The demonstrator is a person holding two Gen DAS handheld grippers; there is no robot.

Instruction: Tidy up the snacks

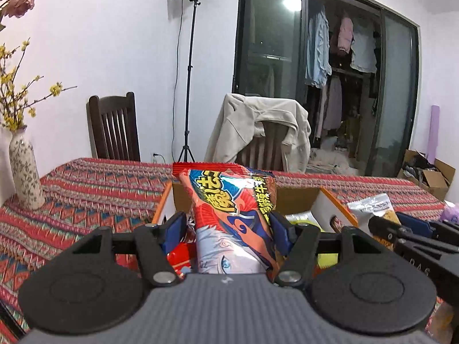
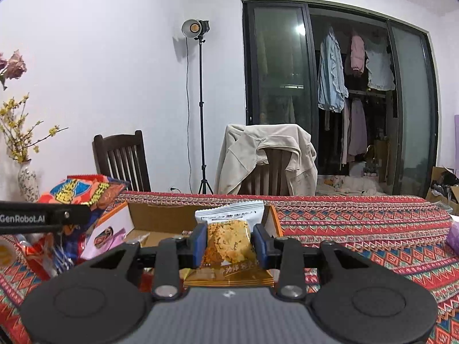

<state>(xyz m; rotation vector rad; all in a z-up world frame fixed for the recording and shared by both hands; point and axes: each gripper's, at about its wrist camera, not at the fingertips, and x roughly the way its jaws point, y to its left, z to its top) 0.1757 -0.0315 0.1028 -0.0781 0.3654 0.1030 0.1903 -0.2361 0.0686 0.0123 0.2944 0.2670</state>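
L hand-held gripper (image 1: 226, 226): glossy crinkly snack bag (image 1: 229, 215)

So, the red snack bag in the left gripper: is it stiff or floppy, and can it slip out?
The red snack bag probably behaves as a light, puffy pouch: it stands upright above the left gripper without drooping. Its glossy film looks slippery, so it might slide. The pads dent its sides, so the contents are likely crushable.

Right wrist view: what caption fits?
Right gripper holds a small cracker packet above an open cardboard box.
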